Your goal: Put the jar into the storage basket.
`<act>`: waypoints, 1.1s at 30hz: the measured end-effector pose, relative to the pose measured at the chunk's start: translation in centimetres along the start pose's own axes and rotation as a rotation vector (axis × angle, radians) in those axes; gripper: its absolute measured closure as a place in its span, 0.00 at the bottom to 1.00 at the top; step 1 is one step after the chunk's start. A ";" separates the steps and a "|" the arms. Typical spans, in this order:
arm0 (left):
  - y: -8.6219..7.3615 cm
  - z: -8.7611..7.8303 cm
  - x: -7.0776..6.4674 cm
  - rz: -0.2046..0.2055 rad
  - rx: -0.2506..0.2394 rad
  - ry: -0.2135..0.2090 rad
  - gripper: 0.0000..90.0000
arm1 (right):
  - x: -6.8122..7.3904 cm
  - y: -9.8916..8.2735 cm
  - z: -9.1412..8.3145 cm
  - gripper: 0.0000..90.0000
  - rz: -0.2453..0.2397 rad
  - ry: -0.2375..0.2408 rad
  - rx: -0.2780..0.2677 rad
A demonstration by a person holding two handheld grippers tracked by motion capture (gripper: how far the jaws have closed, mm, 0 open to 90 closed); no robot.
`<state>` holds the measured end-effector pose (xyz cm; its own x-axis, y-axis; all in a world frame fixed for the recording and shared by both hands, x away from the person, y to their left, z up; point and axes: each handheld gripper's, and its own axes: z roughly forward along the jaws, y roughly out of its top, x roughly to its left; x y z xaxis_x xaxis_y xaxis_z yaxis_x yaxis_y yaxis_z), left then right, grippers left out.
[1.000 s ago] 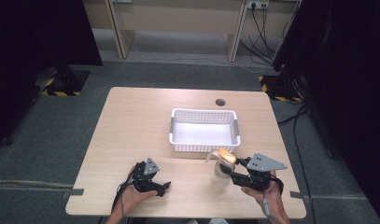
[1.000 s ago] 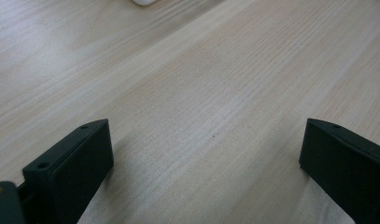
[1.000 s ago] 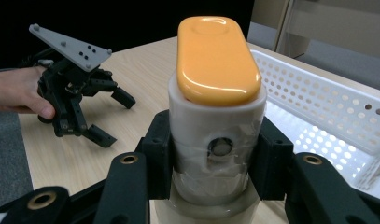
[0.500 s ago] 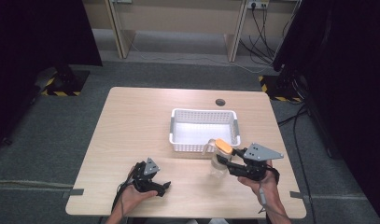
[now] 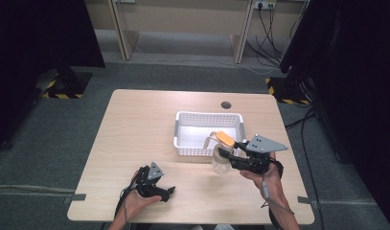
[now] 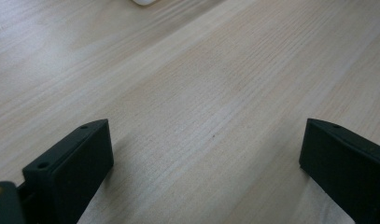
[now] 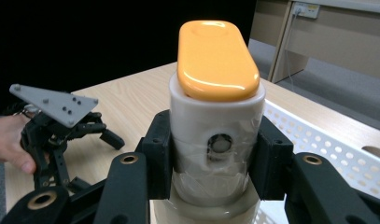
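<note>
My right gripper (image 5: 229,156) is shut on a clear bottle (image 5: 221,160) with a white collar and an orange lid (image 5: 225,138). It holds the bottle upright in the air just in front of the white basket (image 5: 185,143). In the right gripper view both jaws clamp the bottle's white collar (image 7: 217,116) from either side, under the orange lid (image 7: 216,60). My left gripper (image 5: 167,191) rests on the table near the front left, open, with bare wood between its jaws (image 6: 206,140).
The white perforated basket (image 7: 318,144) stands right of the table's middle. A round cable hole (image 5: 225,104) sits near the far edge. The other hand's gripper (image 7: 61,126) shows at the left of the right gripper view.
My right gripper has lifted the bottle off the table and carried it slightly left and toward the basket. The left gripper has stayed put.
</note>
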<state>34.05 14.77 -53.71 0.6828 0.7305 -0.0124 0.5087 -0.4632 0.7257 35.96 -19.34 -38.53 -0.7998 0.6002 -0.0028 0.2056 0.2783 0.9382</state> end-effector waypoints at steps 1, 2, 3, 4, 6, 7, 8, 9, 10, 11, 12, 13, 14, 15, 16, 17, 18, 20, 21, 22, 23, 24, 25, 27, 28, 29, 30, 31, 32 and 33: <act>0.0 0.0 0.0 0.000 0.000 0.000 0.02 | 0.0 0.3 0.1 0.63 -0.004 -0.002 -0.001; 0.0 0.0 0.0 0.000 0.000 0.000 0.02 | -0.1 0.5 0.2 0.63 -0.007 -0.004 -0.001; 0.0 0.0 0.0 0.000 0.000 0.000 0.02 | -0.1 0.8 0.3 0.63 -0.007 -0.005 -0.004; 0.0 0.0 0.0 0.000 0.000 0.000 0.02 | -0.2 1.0 0.4 0.63 -0.006 -0.006 -0.006; 0.0 0.0 0.0 -0.001 -0.001 0.000 0.02 | -0.4 1.5 0.6 0.63 -0.006 -0.008 -0.009; 0.0 0.0 0.0 -0.001 -0.001 0.000 0.02 | -0.5 1.7 0.8 0.63 -0.005 -0.011 -0.008; 0.0 0.0 0.0 -0.001 -0.001 0.000 0.02 | -0.6 1.9 1.0 0.63 -0.004 -0.013 -0.008; 0.0 0.0 0.0 -0.003 -0.002 0.000 0.02 | -0.7 2.0 1.1 0.63 -0.001 -0.013 -0.007; 0.0 0.0 0.0 -0.003 -0.002 0.000 0.02 | -0.8 2.2 1.3 0.63 -0.001 -0.014 -0.007; 0.0 0.0 0.0 -0.002 -0.002 0.000 0.02 | -0.9 2.4 1.4 0.63 0.000 -0.014 -0.007; 0.0 0.0 0.0 -0.003 -0.002 0.000 0.02 | -1.0 2.5 1.6 0.63 0.002 -0.015 -0.008; 0.0 0.0 0.0 -0.003 -0.002 0.000 0.02 | -1.0 2.5 1.6 0.63 0.002 -0.015 -0.008; 0.0 0.0 0.0 -0.003 -0.002 0.000 0.02 | -1.2 2.9 1.9 0.63 0.004 -0.018 -0.009; 0.0 0.0 0.0 -0.003 -0.003 0.000 0.02 | -1.3 3.0 2.0 0.63 0.005 -0.020 -0.010; 0.0 0.0 0.0 -0.003 -0.003 -0.001 0.02 | -1.4 3.1 2.2 0.63 0.005 -0.022 -0.011; 0.0 0.0 0.0 -0.003 -0.003 -0.001 0.02 | -1.5 3.3 2.3 0.63 0.006 -0.024 -0.011; 0.0 0.0 0.0 -0.003 -0.003 -0.001 0.02 | -1.6 3.4 2.5 0.63 0.005 -0.025 -0.009; 0.0 0.0 0.0 -0.003 -0.002 0.000 0.02 | -1.7 3.6 2.8 0.63 0.005 -0.028 -0.007; 0.0 0.0 0.0 -0.002 -0.001 0.000 0.02 | -1.8 3.7 3.0 0.63 0.006 -0.030 -0.008; 0.0 0.0 0.0 -0.002 -0.001 0.000 0.02 | -1.9 3.8 3.2 0.63 0.007 -0.032 -0.009; 0.0 0.0 0.0 -0.003 -0.003 0.000 0.02 | -2.1 3.9 3.4 0.63 0.009 -0.035 -0.011; 0.0 0.0 0.0 -0.003 -0.003 0.000 0.02 | -2.2 4.1 3.6 0.63 0.008 -0.038 -0.010; 0.0 0.0 0.0 -0.003 -0.002 0.000 0.02 | -2.3 4.2 3.8 0.63 0.009 -0.040 -0.011; 0.0 0.0 0.0 -0.003 -0.002 0.000 0.02 | -2.5 4.5 4.2 0.63 0.012 -0.046 -0.014; 0.0 0.0 0.0 -0.003 -0.002 0.000 0.02 | -2.7 4.6 4.4 0.63 0.013 -0.049 -0.013; 0.0 0.0 0.0 -0.003 -0.003 0.000 0.02 | -2.8 4.7 4.6 0.63 0.014 -0.049 -0.013; 0.0 0.0 0.0 -0.003 -0.003 0.000 0.02 | -2.9 4.8 4.8 0.63 0.014 -0.051 -0.013; 0.0 0.0 0.0 -0.003 -0.003 0.000 0.02 | -3.0 4.9 5.0 0.63 0.015 -0.054 -0.014; 0.0 0.0 0.0 -0.004 -0.003 -0.001 0.02 | -3.1 5.0 5.2 0.63 0.016 -0.056 -0.013; 0.0 0.0 0.0 -0.004 -0.003 -0.001 0.02 | -3.2 5.1 5.4 0.63 0.019 -0.059 -0.012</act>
<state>34.05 14.75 -53.72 0.6815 0.7316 -0.0156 0.5097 -0.4593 0.7275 42.64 -15.79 -35.65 -0.7610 0.6487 -0.0051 0.2136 0.2579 0.9423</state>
